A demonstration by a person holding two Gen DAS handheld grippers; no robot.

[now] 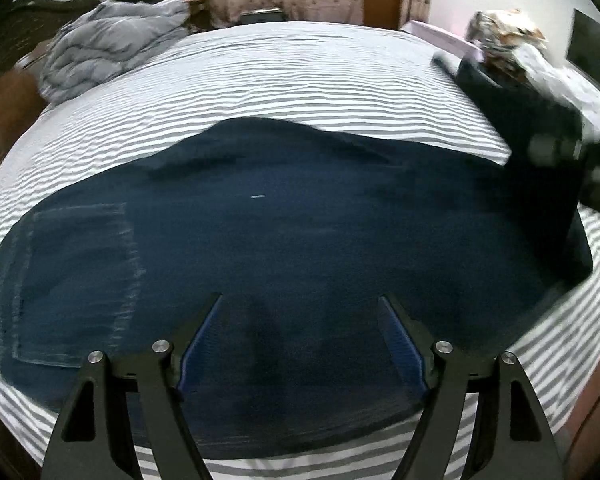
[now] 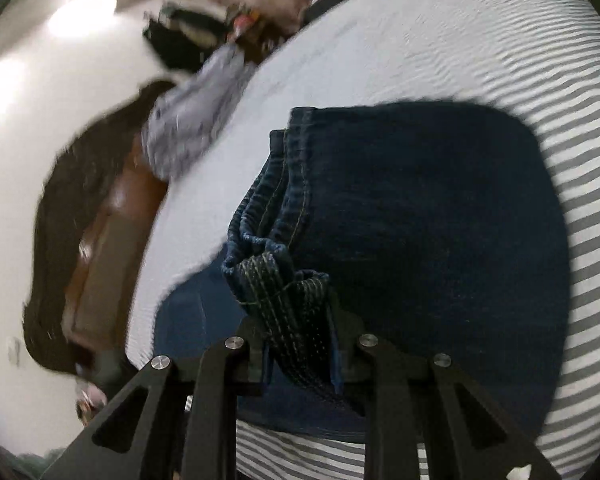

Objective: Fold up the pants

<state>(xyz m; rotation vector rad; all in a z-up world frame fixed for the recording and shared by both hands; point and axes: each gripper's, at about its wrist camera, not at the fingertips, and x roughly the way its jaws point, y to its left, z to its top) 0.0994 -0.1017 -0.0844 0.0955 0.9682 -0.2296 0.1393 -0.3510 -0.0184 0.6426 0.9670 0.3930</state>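
The dark blue denim pants (image 1: 284,248) lay spread across the bed (image 1: 260,80), which was covered in a grey-and-white striped sheet. In the left wrist view the seat end lay at the left, a stitched back pocket (image 1: 76,280) facing up, and the legs ran off to the right, where their far end was lifted off the sheet.

The left hand-held gripper (image 1: 300,320) hovered low over the near edge of the pants with its two black fingers spread wide, blue pads (image 1: 204,344) facing inward and nothing between them. Whether the tips touched the denim could not be told.

The right hand-held gripper (image 2: 300,320) was closed on the pants (image 2: 420,240): the bunched hems of the legs (image 2: 284,296), with their rows of pale stitching, were pinched between its fingers. The cloth beyond the grip hung in a broad fold over the striped sheet (image 2: 580,240). In the left wrist view this gripper (image 1: 556,152) showed only as a blur at the right edge, against the raised cloth.

A crumpled grey quilted blanket (image 1: 108,48) lay at the far left corner of the bed, well apart from the pants. A pile of patterned and pale clothing (image 1: 516,40) sat at the far right corner, beside a flat pale pink box (image 1: 440,36). A brown wooden bed frame (image 2: 100,248) showed along the mattress edge.
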